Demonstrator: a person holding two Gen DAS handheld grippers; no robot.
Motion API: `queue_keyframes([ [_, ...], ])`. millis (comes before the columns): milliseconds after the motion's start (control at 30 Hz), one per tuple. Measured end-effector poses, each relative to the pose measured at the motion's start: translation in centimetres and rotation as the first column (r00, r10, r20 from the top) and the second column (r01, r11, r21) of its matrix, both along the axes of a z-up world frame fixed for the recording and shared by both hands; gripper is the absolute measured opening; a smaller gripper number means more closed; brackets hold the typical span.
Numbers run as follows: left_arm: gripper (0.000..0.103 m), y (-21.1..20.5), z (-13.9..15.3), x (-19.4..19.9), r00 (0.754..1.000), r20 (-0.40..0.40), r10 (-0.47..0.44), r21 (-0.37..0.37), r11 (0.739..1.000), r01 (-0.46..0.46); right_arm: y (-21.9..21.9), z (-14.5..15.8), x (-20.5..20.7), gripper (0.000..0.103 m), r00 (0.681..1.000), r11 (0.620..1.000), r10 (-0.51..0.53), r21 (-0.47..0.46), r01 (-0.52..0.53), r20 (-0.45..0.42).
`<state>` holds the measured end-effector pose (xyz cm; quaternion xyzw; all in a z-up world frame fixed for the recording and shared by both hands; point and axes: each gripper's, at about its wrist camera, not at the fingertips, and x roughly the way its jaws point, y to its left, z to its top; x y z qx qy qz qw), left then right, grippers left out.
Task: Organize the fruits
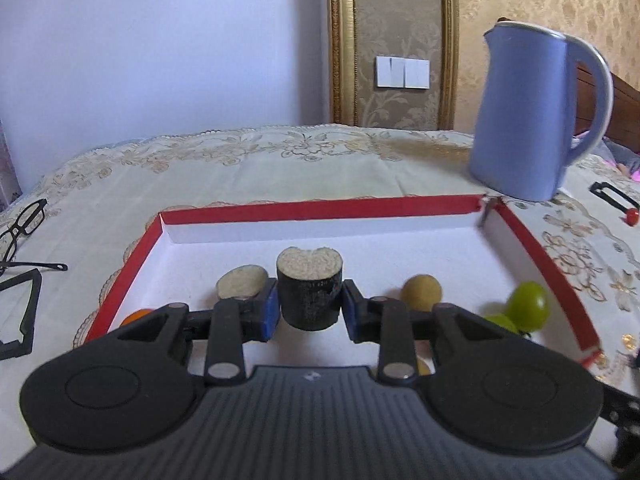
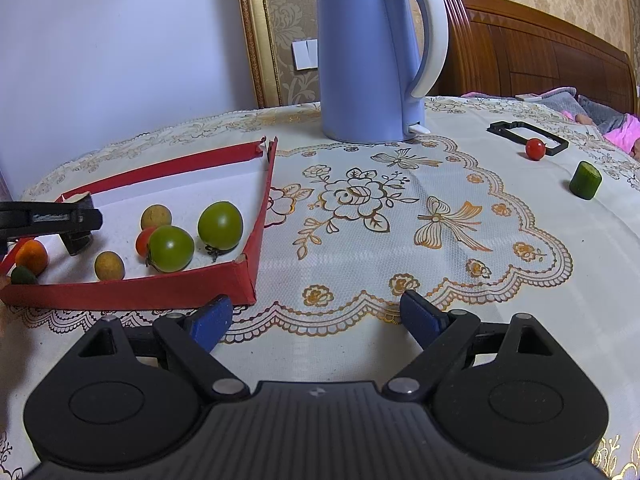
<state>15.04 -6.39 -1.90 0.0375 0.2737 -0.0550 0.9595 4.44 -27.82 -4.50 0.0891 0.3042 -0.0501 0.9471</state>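
Observation:
My left gripper (image 1: 309, 307) is shut on a dark-skinned cucumber chunk (image 1: 310, 288) with a pale cut top, held just over the floor of the red-rimmed white tray (image 1: 320, 205). In the tray lie another cut piece (image 1: 242, 281), a tan longan (image 1: 421, 293) and green tomatoes (image 1: 527, 305). The right wrist view shows the tray (image 2: 132, 290) holding two green tomatoes (image 2: 220, 220), two longans (image 2: 156, 216), a red tomato (image 2: 143, 240) and an orange fruit (image 2: 32, 256). My right gripper (image 2: 316, 320) is open and empty over the tablecloth. A red cherry tomato (image 2: 535, 149) and a green cucumber chunk (image 2: 585, 180) lie far right.
A blue electric kettle (image 2: 370, 56) stands behind the tray; it also shows in the left wrist view (image 1: 532, 112). A black frame (image 2: 527, 136) lies by the cherry tomato. Glasses (image 1: 22, 224) and another black frame (image 1: 20, 312) lie left of the tray. Bed headboard (image 2: 540, 48) at back right.

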Motion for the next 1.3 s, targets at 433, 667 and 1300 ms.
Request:
queue_keyframes([
  [433,0.03,-0.1,-1.9,2.1,0.999,-0.047,0.021,0.006,1.0,-0.021,0.0,0.0,0.0,0.091,1.0,1.0,0.0,-0.002,0.0,-0.001],
  [667,0.044,-0.1,-1.9,1.8,0.998,-0.048,0.042,0.025,0.999,-0.041,0.1,0.0,0.1,0.091,1.0,1.0,0.0,-0.01,0.0,-0.004],
  [1300,0.087,1.4,-0.6,-0.8,0.997,-0.009,0.073,0.059,0.996,-0.072,0.0,0.0,0.0,0.091,1.0,1.0,0.001,0.002,-0.001,0.0],
])
